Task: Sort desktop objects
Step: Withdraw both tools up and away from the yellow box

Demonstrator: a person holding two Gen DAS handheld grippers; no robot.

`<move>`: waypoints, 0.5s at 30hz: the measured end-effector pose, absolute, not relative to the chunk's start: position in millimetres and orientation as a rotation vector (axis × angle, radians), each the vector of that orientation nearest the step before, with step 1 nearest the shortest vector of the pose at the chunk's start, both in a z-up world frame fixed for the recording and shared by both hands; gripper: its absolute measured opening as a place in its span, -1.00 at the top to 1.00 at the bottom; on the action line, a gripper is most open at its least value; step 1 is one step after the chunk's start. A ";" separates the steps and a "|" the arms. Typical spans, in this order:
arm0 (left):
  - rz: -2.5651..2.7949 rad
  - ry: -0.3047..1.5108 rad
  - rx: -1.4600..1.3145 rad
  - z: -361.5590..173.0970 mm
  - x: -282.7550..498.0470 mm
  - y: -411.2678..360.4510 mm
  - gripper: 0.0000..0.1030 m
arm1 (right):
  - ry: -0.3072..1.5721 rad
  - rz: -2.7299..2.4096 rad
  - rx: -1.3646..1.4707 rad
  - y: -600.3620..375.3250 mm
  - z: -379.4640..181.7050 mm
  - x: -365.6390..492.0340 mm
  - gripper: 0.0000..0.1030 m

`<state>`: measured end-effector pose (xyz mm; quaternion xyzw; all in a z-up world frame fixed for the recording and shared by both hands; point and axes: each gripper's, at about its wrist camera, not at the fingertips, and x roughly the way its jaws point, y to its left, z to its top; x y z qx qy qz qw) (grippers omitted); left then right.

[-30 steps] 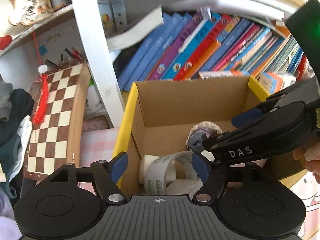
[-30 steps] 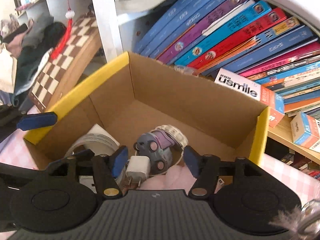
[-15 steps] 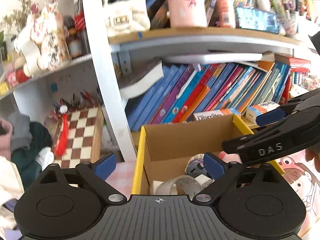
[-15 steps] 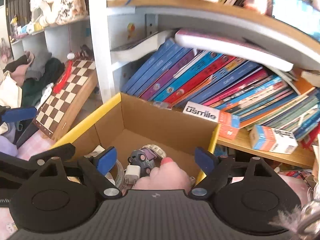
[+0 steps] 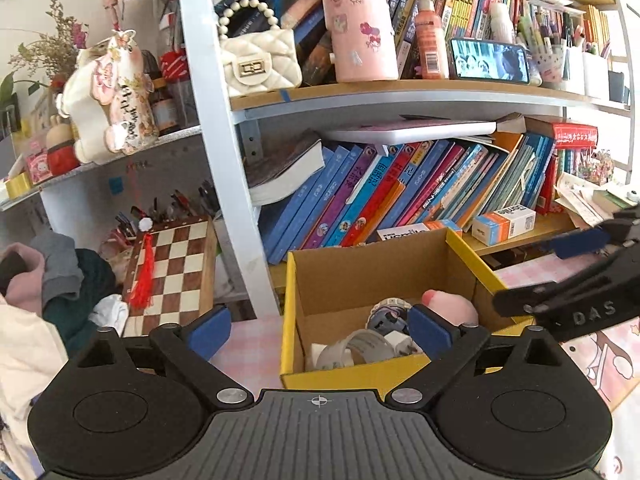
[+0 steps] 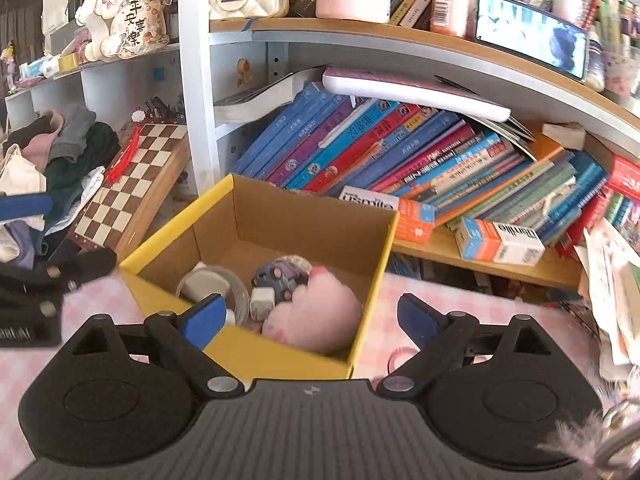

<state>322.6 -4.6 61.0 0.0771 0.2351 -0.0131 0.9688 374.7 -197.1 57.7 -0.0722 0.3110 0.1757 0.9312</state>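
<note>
A cardboard box with a yellow rim stands on the pink checked cloth below the bookshelf. Inside lie a pink plush toy, a tape roll, a purple-grey toy and a white charger. My left gripper hangs in front of the box's left corner, jaws opening wide, with nothing gripped. My right gripper hovers at the box's front right, jaws also opening and empty. Each gripper shows at the edge of the other's view.
Leaning books fill the shelf behind the box. An orange and white carton lies on the low shelf. A chessboard and a heap of clothes sit at the left. Loose papers pile up at the right.
Both grippers have drawn back and up from the box and their jaws have spread wider. The pink plush toy now lies free in the box. More of the shelves shows.
</note>
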 end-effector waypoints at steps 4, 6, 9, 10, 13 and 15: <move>-0.027 0.469 0.147 64.8 307.1 4.2 -0.92 | 0.637 0.336 -0.141 -200.9 56.9 352.8 -0.81; -0.029 0.467 0.146 66.3 299.7 7.5 -0.92 | 0.637 0.323 -0.136 -202.3 56.4 342.9 -0.83; -0.036 0.464 0.146 67.8 289.2 10.8 -0.92 | 0.637 0.305 -0.128 -203.7 55.1 328.9 -0.85; -0.039 0.463 0.146 68.1 285.6 11.6 -0.92 | 0.639 0.301 -0.126 -203.9 54.5 324.5 -0.85; -0.051 0.465 0.145 67.5 275.7 12.2 -0.92 | 0.644 0.288 -0.119 -204.2 52.1 311.8 -0.85; -0.060 0.469 0.144 66.1 269.0 11.8 -0.92 | 0.647 0.276 -0.112 -204.5 50.2 303.8 -0.86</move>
